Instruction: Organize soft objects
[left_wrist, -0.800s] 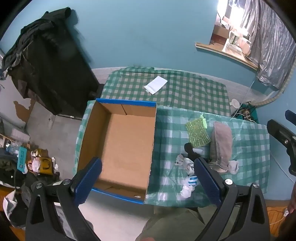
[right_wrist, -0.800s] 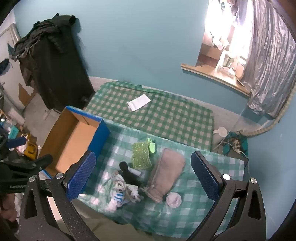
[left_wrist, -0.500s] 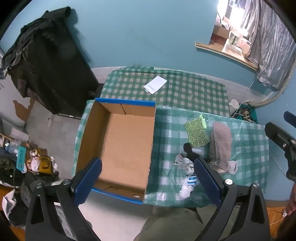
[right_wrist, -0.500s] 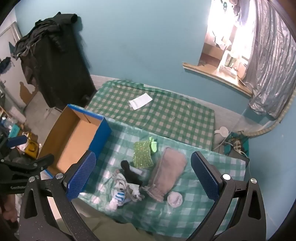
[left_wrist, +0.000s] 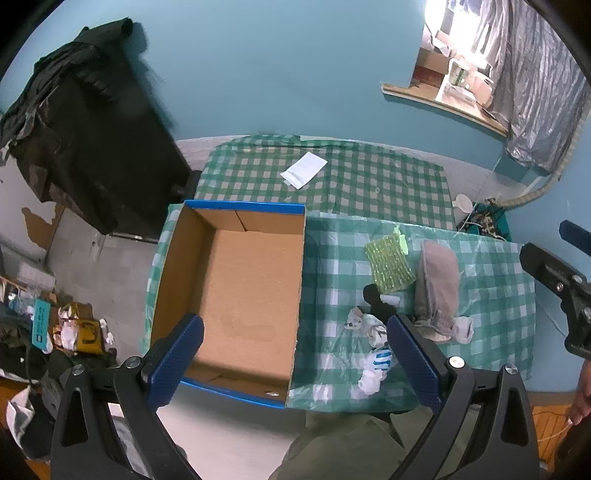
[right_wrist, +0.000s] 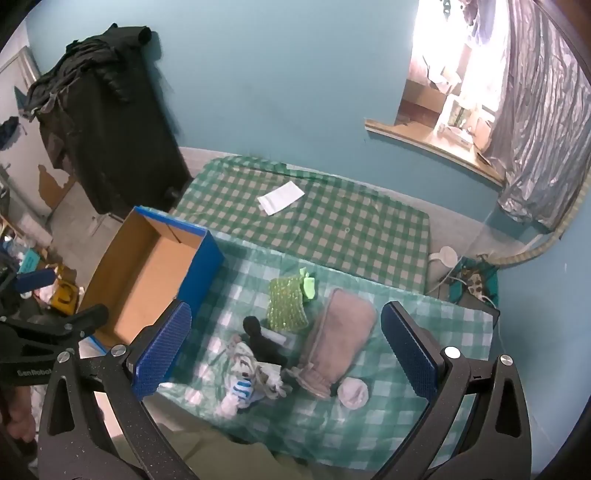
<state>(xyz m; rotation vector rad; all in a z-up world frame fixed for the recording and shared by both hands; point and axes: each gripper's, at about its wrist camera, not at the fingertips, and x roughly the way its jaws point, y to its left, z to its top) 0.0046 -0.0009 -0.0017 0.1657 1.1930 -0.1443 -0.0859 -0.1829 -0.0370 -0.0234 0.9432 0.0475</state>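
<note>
**Op:** Green-check table (right_wrist: 424, 325), teal wall behind. Soft pile sits near the front edge: grey towel (right_wrist: 341, 332), green sponge cloth (right_wrist: 286, 304), black sock (right_wrist: 264, 341), striped socks (right_wrist: 245, 384), white roll (right_wrist: 354, 393).

**Eng:** Box?

**Op:** Cardboard box (left_wrist: 243, 280) just left of the pile, hanging over the left table edge.

**Eng:** Claws?

**Op:** I've got left gripper (left_wrist: 291, 356) and right gripper (right_wrist: 286, 345) both spread wide, gripping nothing, above everything.

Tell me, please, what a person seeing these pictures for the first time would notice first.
Probably the open cardboard box with blue edges, empty, on the left side of the green checked tablecloth. Next, the small heap of soft things to its right: a grey towel, a shiny green sponge and some socks. Both grippers hover wide open above them.
</note>
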